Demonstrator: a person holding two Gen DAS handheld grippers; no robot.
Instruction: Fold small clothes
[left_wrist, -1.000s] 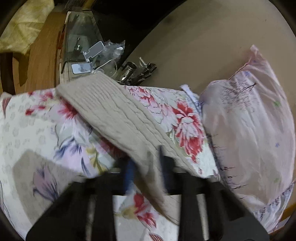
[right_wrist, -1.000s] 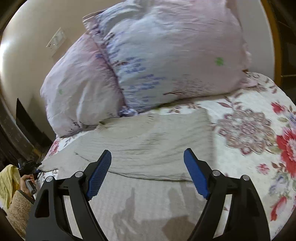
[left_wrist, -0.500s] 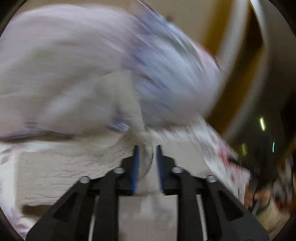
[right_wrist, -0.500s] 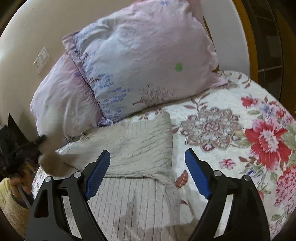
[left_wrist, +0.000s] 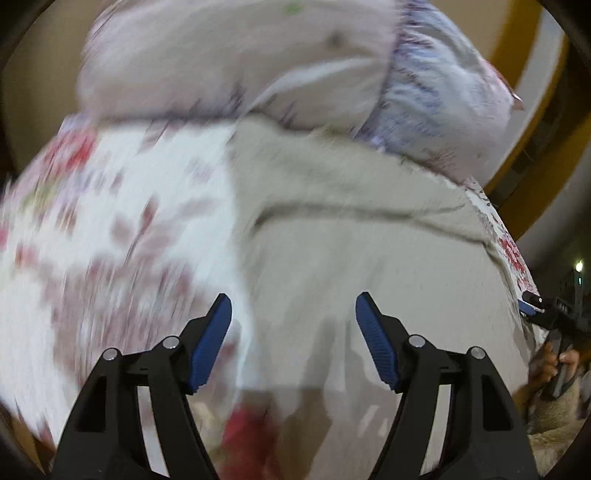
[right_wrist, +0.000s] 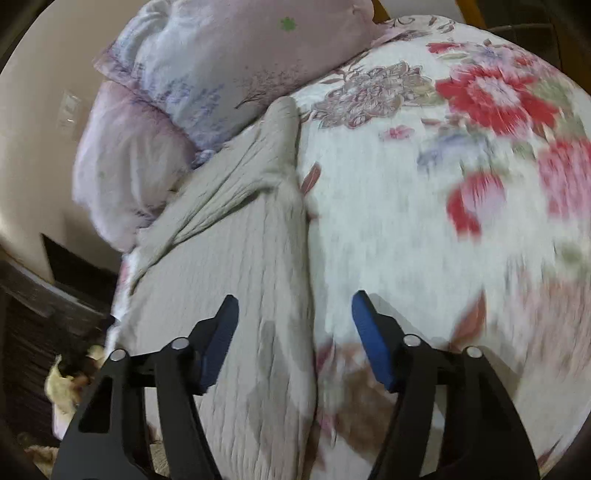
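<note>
A beige cable-knit sweater lies flat on the floral bedspread, its sleeves folded across the upper part near the pillows. My left gripper is open and empty, hovering over the sweater's lower left edge; the view is motion-blurred. In the right wrist view the sweater fills the left half. My right gripper is open and empty above the sweater's right edge, where it meets the bedspread.
Two pale pink and lilac pillows lean at the head of the bed, just beyond the sweater; they also show in the left wrist view. The other gripper and hand show at the right edge. A dark bedside unit stands at the left.
My left gripper let go of the sleeve it held, opened, and swung round over the sweater's lower edge. My right gripper stayed open and shifted right to the sweater's right edge.
</note>
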